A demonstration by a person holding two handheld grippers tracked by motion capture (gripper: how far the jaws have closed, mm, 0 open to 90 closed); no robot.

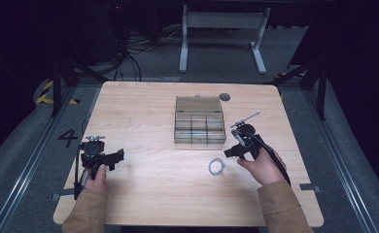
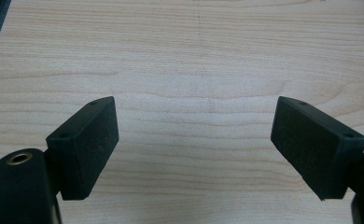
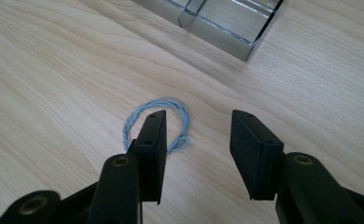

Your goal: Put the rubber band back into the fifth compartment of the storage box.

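Pale blue cord loop [image 3: 145, 122] partly behind right hand-held gripper [image 3: 196, 140] jaw.

One box [image 1: 199, 121], one cord loop [image 1: 216, 167]

Wooden table [image 1: 153, 194]: clear box [image 1: 199, 127], wire loop [image 1: 216, 167]

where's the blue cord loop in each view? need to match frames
High view: the blue cord loop lies on the table, lower right of centre, just left of the right gripper.
Left gripper view: not in this picture; bare wood between open jaws.
Right gripper view: loop at centre left, partly behind the nearer jaw.
Shared landmark: the clear compartment box, beyond the loop in the high view, top of the right gripper view.
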